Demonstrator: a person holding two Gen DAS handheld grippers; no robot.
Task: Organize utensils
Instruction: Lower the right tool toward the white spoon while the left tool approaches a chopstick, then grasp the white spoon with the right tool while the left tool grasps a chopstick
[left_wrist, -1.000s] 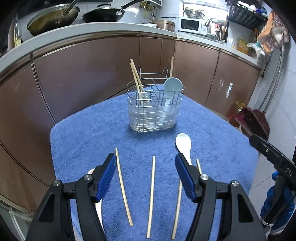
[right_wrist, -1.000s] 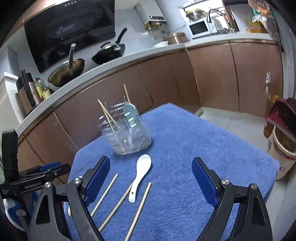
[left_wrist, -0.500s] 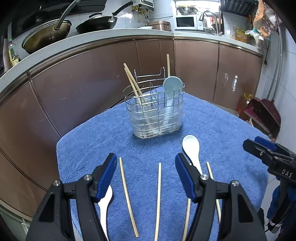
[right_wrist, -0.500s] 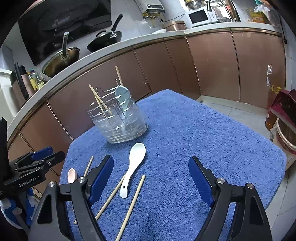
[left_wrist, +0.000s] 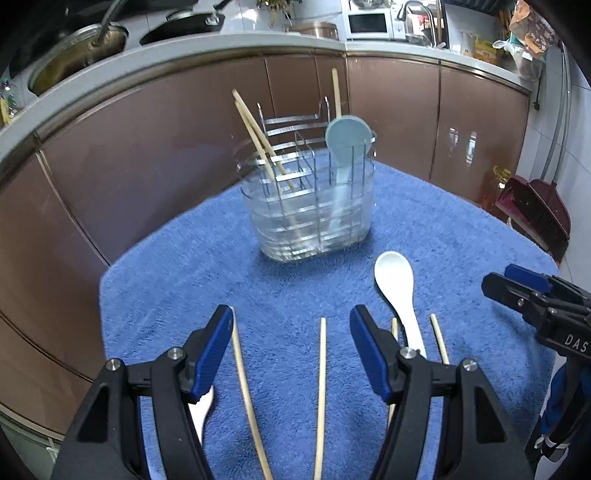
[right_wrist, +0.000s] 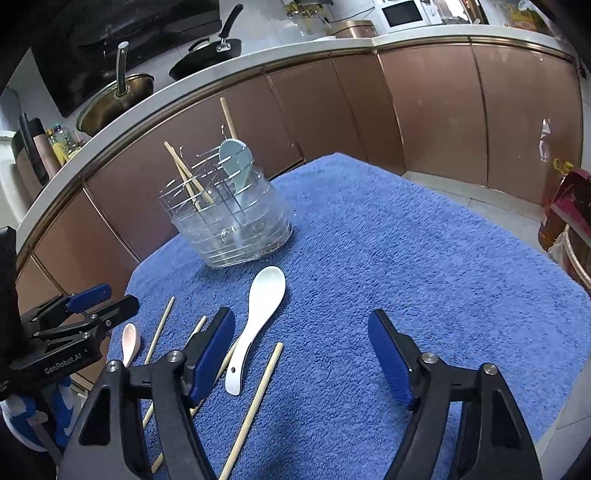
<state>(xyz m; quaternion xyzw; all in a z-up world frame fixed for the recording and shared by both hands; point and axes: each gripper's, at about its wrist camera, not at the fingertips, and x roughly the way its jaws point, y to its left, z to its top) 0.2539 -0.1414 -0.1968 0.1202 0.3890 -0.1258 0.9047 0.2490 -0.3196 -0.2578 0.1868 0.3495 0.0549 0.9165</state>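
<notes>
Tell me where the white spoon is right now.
The white spoon lies flat on the blue towel in front of the utensil holder, bowl toward it. In the right wrist view its handle sits between two loose chopsticks, just right of the gripper's left finger.

I see a fuzzy blue terry cloth (left_wrist: 461, 236), a shiny wire-metal caddy (left_wrist: 310, 206), a glossy white ceramic-looking spoon (right_wrist: 260, 317), matt wooden chopsticks (left_wrist: 320, 391), and glossy brown cabinets (right_wrist: 424, 110).
</notes>
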